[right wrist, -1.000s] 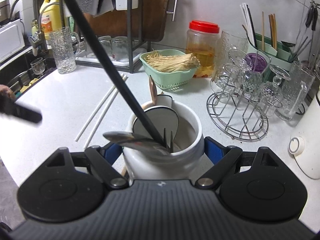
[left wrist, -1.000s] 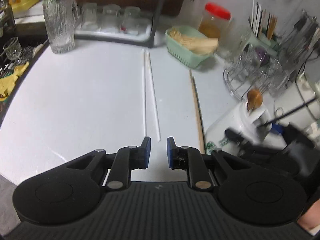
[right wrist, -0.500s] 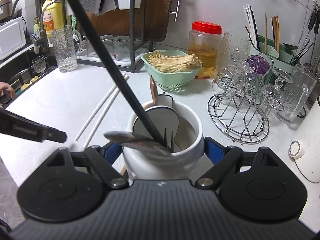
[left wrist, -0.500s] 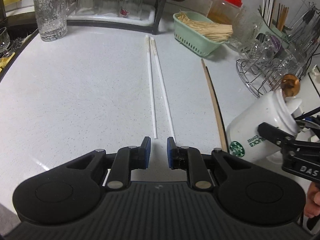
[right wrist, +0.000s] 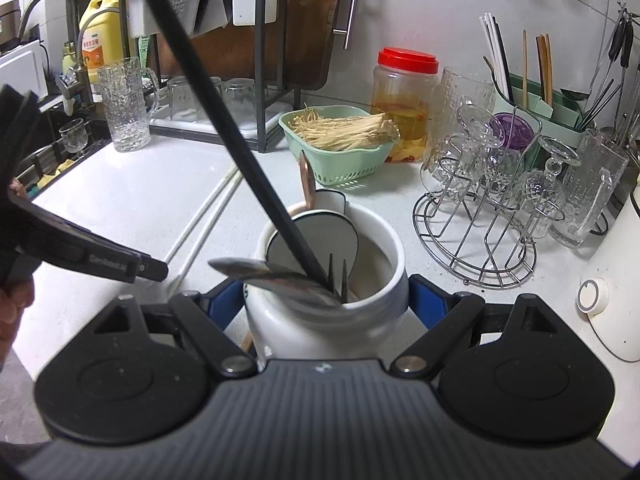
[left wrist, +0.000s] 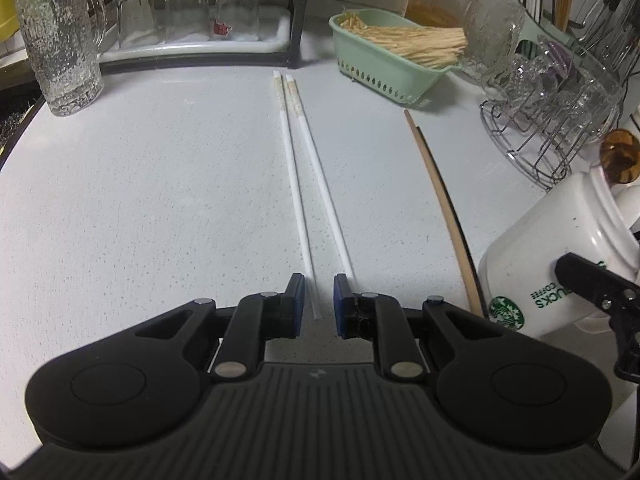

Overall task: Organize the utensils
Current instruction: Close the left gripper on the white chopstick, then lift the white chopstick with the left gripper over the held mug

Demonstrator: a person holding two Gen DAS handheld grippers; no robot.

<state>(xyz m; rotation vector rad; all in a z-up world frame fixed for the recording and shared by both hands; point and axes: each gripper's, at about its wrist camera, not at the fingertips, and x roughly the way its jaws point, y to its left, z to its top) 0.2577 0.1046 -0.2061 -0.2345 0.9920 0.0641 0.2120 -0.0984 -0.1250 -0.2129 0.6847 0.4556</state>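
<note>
Two white chopsticks [left wrist: 298, 184] lie side by side on the white counter [left wrist: 160, 208], with a wooden chopstick [left wrist: 440, 200] to their right. My left gripper [left wrist: 319, 300] hangs low over their near ends, narrowly open. One white tip lies in the gap, clear of both pads. My right gripper [right wrist: 326, 304] is shut on a white utensil jar [right wrist: 328, 328], blue pads on both its sides. The jar [left wrist: 532, 280] is tilted at the right of the left wrist view. It holds a black-handled utensil [right wrist: 224, 128], a steel spoon [right wrist: 272, 276], a fork and a white spoon [right wrist: 316, 236].
A green basket of dry noodles [left wrist: 388, 68] and a wire rack of glasses [left wrist: 552, 112] stand at the back right. A glass mug [left wrist: 64, 48] and a dish rack [left wrist: 192, 12] stand at the back left. The sink [right wrist: 52, 152] borders the counter's left edge.
My left gripper has sunk toward the counter and closed in on the white chopsticks, so one tip now lies between its fingers. The right gripper and jar have stayed put.
</note>
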